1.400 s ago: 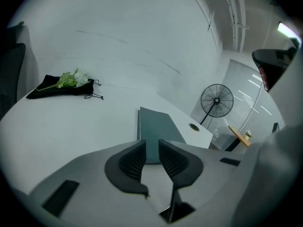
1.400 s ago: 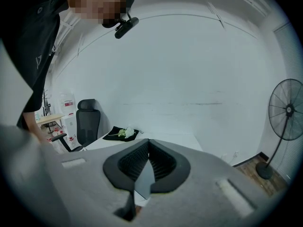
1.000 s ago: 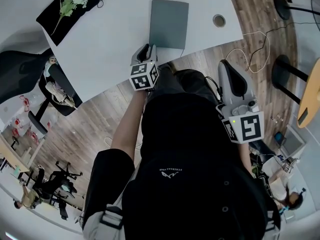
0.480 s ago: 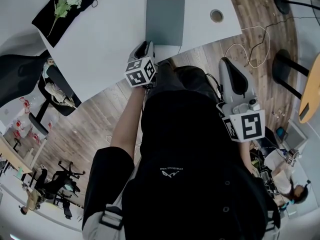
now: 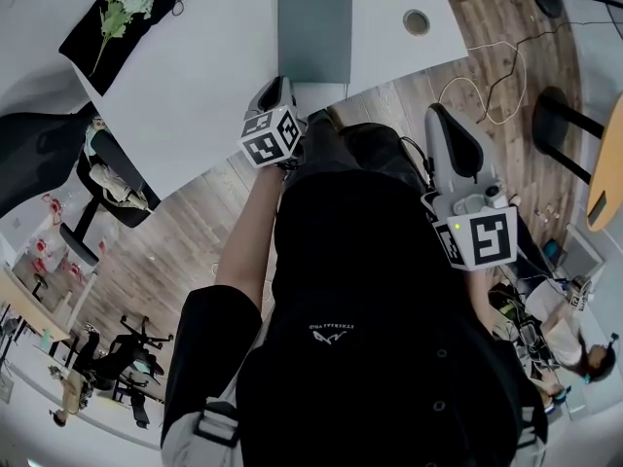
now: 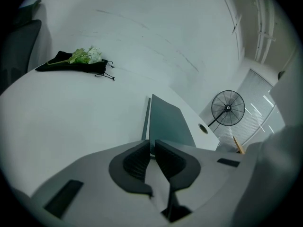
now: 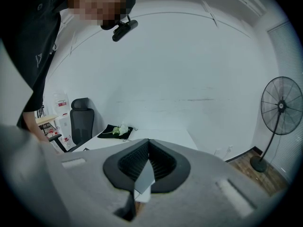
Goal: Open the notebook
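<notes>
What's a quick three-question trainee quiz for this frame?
1. True or false: the flat grey rectangular notebook lies open on the white table.
2. Which gripper is at the notebook's near edge? A) left gripper B) right gripper C) neither
3. Fill in: the right gripper's jaws are ___, with nothing between them.

Key:
1. False. The notebook is closed.
2. A. The right gripper is held off the table, beside the person's body.
3. Together.
</notes>
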{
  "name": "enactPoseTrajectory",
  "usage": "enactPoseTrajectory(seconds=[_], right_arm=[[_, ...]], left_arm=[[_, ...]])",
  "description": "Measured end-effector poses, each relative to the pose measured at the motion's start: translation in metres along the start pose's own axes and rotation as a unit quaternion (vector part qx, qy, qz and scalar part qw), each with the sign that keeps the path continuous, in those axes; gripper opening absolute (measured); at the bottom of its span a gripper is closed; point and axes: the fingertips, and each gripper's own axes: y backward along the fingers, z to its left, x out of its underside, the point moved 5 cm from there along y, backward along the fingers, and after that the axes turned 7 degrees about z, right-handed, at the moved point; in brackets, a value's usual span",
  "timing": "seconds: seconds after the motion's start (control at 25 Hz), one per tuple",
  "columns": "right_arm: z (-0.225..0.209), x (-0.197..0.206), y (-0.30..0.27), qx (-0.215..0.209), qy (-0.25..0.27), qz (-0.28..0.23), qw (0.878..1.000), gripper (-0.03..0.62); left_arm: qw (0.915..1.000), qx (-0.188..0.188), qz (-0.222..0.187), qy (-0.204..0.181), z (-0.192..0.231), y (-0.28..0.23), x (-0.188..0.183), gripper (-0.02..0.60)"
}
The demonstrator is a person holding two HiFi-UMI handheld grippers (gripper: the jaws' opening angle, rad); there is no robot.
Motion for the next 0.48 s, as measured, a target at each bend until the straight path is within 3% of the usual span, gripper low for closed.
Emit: enactPoseTrajectory(seconds=[0.48], right_arm=[[-0.0023,-0.0037,0.0072,0.012,-0.001,-0.015,1.000,0.005]], left_arm=[[0.9999,-0.004,-0.006,-0.013,-0.0056,0.0073,-0.0040,0.015]])
